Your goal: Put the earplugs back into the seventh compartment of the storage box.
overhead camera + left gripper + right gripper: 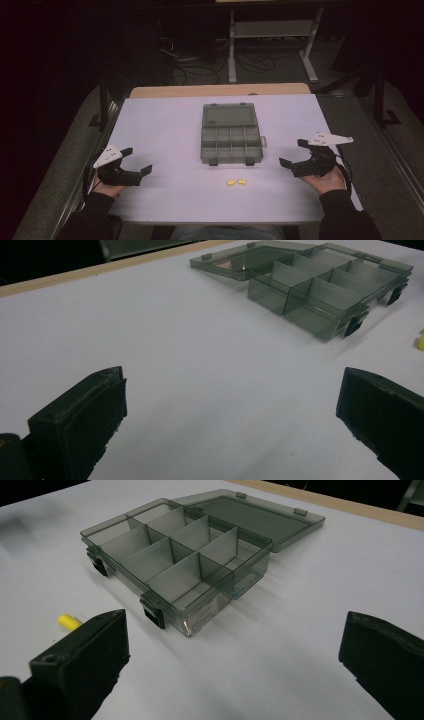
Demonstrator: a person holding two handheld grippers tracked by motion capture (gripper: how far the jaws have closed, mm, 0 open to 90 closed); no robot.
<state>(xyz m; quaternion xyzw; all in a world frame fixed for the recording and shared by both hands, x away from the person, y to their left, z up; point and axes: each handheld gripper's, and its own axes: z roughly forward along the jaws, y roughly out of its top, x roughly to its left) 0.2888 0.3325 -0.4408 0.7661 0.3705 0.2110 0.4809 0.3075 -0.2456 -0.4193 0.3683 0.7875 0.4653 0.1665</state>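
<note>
The whole worktop (165, 130) is seen from the high view: a pale sheet with a strip of wood along its far edge and dark floor and cables beyond. A grey organiser box (231, 134) lies at the middle, its lid (229, 115) folded flat toward the far edge. Two yellow plugs (236, 183) lie side by side on the sheet, just in front of the box and apart from it.

The left gripper (136, 161) is held near the left edge and the right gripper (294, 153) near the right edge — each well apart from the box, with bare sheet between. Both pairs of jaws are spread wide, and nothing is held between them.

In the left gripper view the box (325, 287) is seen at the upper right, with its two black latches facing the near side; a sliver of yellow is caught at the right edge, cut off by the frame. In the right gripper view the box (175, 560) is shown closer, and its dividers are made out clearly: two rows of compartments, all empty as far as can be seen through the tinted walls. One plug (69, 622) is seen there, partly hidden behind a jaw.

Open sheet is left on every side of the box, widest toward the two hands.
</note>
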